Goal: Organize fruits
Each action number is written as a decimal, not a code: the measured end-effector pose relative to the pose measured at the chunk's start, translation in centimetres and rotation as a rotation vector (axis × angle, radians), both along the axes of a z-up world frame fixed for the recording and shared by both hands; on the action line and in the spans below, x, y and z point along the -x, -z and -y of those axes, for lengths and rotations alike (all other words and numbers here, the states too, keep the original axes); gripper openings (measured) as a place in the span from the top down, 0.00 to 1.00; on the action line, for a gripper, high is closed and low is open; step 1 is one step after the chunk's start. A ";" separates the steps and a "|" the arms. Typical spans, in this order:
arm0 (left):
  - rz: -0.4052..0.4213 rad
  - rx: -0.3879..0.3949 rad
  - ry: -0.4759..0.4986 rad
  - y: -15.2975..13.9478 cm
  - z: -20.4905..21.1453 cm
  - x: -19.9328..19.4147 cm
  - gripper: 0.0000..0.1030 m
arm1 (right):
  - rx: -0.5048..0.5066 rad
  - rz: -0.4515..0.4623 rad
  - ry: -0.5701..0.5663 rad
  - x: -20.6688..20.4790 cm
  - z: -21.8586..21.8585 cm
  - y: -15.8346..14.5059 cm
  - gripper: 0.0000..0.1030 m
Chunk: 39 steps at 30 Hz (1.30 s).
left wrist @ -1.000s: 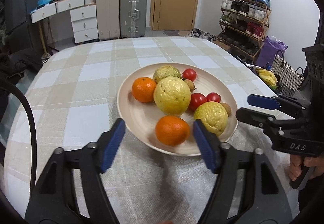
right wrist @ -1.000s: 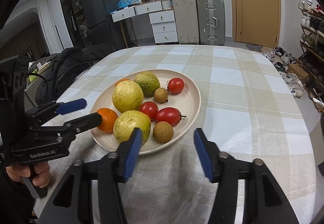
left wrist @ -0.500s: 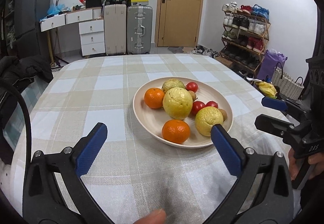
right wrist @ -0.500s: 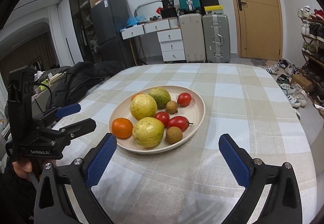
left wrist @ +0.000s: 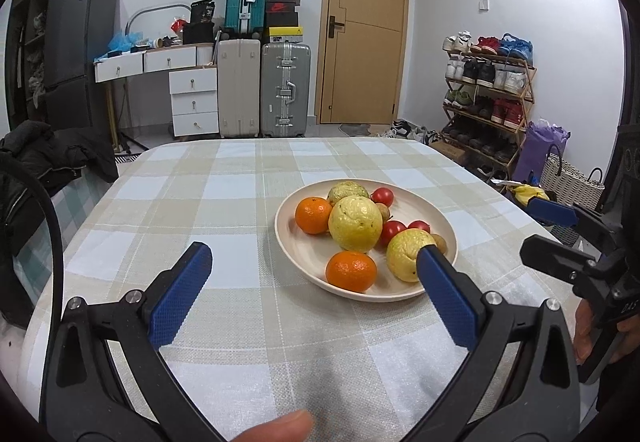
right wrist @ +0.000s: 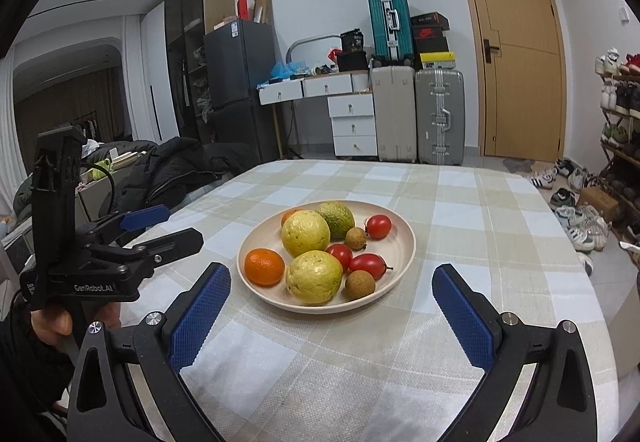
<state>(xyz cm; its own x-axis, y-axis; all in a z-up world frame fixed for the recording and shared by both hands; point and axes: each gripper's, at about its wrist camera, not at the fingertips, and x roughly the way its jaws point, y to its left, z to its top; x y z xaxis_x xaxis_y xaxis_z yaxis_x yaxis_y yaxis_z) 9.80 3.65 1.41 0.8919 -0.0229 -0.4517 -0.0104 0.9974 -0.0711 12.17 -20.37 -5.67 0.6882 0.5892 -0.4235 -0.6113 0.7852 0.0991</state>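
Note:
A cream plate [left wrist: 298, 260] [right wrist: 402, 238] sits on the checked tablecloth and holds two oranges [left wrist: 351, 271], yellow guavas [left wrist: 355, 223] [right wrist: 314, 276], a green guava [right wrist: 336, 219], red tomatoes [right wrist: 367, 265] and small brown longans [right wrist: 360, 284]. My left gripper [left wrist: 312, 260] is open and empty, held back from the plate's near left side. My right gripper [right wrist: 332, 284] is open and empty, held back from the plate's near edge. Each gripper shows in the other's view, the left [right wrist: 160, 226] and the right [left wrist: 548, 230].
The table [left wrist: 224, 202] has a rounded edge. A dark jacket [right wrist: 172, 170] lies on a seat at the left. Suitcases [left wrist: 285, 88], drawers, a door and a shoe rack [left wrist: 486, 98] stand beyond the table.
Both grippers have opened wide and pulled back and up from the plate. The fruit on the plate has not moved.

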 end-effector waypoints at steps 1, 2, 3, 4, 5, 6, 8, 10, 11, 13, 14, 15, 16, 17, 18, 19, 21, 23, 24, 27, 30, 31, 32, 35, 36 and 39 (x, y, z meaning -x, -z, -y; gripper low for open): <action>0.003 0.000 0.003 0.0 0.0 0.1 0.01 | -0.003 0.006 -0.002 0.0 0.1 0.0 0.00; 0.006 -0.001 0.005 -0.1 0.0 0.2 0.01 | -0.005 0.013 -0.002 0.1 0.1 -0.1 0.00; 0.007 -0.004 0.005 -0.1 0.0 0.3 0.01 | -0.007 0.020 -0.004 0.4 0.1 -0.2 0.00; 0.008 -0.006 0.005 -0.1 0.0 0.3 0.01 | -0.007 0.026 -0.004 0.5 0.1 -0.2 0.00; 0.007 -0.005 0.005 -0.1 0.0 0.3 0.01 | -0.007 0.032 -0.004 0.6 0.1 -0.2 0.00; 0.007 -0.006 0.006 -0.1 0.0 0.3 0.01 | -0.006 0.036 -0.004 0.7 0.1 -0.2 0.00; 0.009 -0.009 0.008 -0.1 0.1 0.3 0.01 | -0.004 0.042 -0.005 0.7 0.0 -0.2 0.00; 0.007 -0.016 0.007 -0.2 0.2 0.3 0.01 | -0.004 0.045 -0.009 0.8 0.0 -0.2 0.00; 0.006 -0.017 0.008 -0.3 0.2 0.3 0.01 | -0.004 0.045 -0.009 0.8 0.0 -0.2 0.00; 0.005 -0.017 0.008 -0.4 0.2 0.4 0.01 | -0.005 0.044 -0.010 0.8 0.0 -0.2 0.00; 0.005 -0.016 0.009 -0.4 0.2 0.3 0.01 | -0.008 0.044 -0.009 0.8 0.0 -0.2 0.00; 0.005 -0.017 0.010 -0.4 0.3 0.3 0.01 | -0.007 0.044 -0.010 0.8 0.0 -0.2 0.00; 0.005 -0.016 0.009 -0.4 0.2 0.3 0.01 | -0.009 0.043 -0.010 0.8 0.1 -0.2 0.00; 0.004 -0.018 0.009 -0.4 0.2 0.3 0.01 | -0.009 0.042 -0.010 0.8 0.1 -0.2 0.00; 0.004 -0.018 0.010 -0.4 0.2 0.3 0.01 | -0.008 0.042 -0.010 0.8 0.1 -0.2 0.00; 0.003 -0.018 0.010 -0.4 0.2 0.3 0.01 | -0.007 0.042 -0.009 0.8 0.1 -0.2 0.00; 0.004 -0.018 0.011 -0.4 0.2 0.4 0.01 | -0.009 0.042 -0.011 0.8 0.1 -0.2 0.00; 0.004 -0.018 0.011 -0.4 0.2 0.3 0.01 | -0.010 0.041 -0.011 0.9 0.1 -0.2 0.00; 0.004 -0.019 0.009 -0.4 0.2 0.3 0.01 | -0.010 0.040 -0.011 0.9 0.1 -0.1 0.00; 0.005 -0.019 0.009 -0.4 0.3 0.3 0.01 | -0.009 0.041 -0.012 0.8 0.1 -0.2 0.00; 0.004 -0.019 0.010 -0.4 0.3 0.3 0.01 | -0.008 0.042 -0.013 0.9 0.1 -0.1 0.00; 0.004 -0.019 0.009 -0.4 0.3 0.3 0.01 | -0.009 0.042 -0.014 0.9 0.1 -0.1 0.00; 0.004 -0.017 0.009 -0.4 0.3 0.3 0.01 | -0.009 0.041 -0.014 0.9 0.1 -0.1 0.00; 0.004 -0.016 0.009 -0.4 0.3 0.3 0.01 | -0.009 0.041 -0.013 0.9 0.1 -0.1 0.00; 0.003 -0.017 0.009 -0.4 0.3 0.4 0.01 | -0.009 0.041 -0.013 0.9 0.1 -0.1 0.00; 0.005 -0.018 0.010 -0.3 0.3 0.3 0.01 | -0.009 0.042 -0.014 0.8 0.1 -0.1 0.00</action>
<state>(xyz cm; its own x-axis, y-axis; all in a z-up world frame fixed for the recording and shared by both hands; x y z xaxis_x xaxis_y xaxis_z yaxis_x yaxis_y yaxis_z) 9.47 3.33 1.75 0.8940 -0.0231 -0.4474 -0.0006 0.9986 -0.0528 11.32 -20.45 -5.56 0.6969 0.6023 -0.3894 -0.6257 0.7759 0.0804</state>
